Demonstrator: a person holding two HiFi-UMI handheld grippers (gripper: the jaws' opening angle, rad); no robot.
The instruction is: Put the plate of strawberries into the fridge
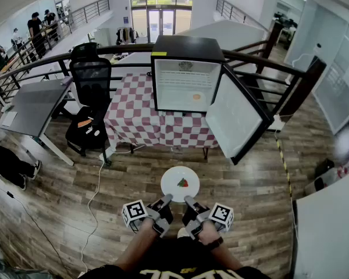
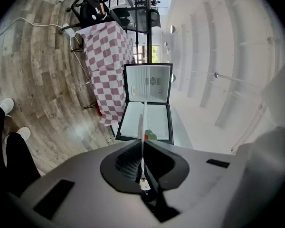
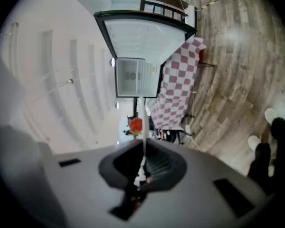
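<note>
A white plate [image 1: 173, 179] with one strawberry [image 1: 182, 183] on it hangs above the wooden floor, in front of me. My left gripper [image 1: 167, 199] is shut on its near rim, and my right gripper [image 1: 188, 200] is shut on the rim just beside it. In the left gripper view the plate [image 2: 143, 122] shows edge-on between the jaws, with the strawberry [image 2: 150, 136] to its right. The right gripper view shows the plate's edge [image 3: 142, 122] and the strawberry [image 3: 136, 125] the same way. Ahead, the black fridge [image 1: 186, 45] stands on a checked table [image 1: 134, 118] with its door [image 1: 235, 118] swung open to the right.
A small orange thing [image 1: 196, 96] lies on the fridge's floor. A black office chair [image 1: 90, 77] and a grey desk [image 1: 32, 106] stand left of the table. A white cable [image 1: 96, 196] runs over the floor. A dark railing [image 1: 262, 63] runs behind the fridge.
</note>
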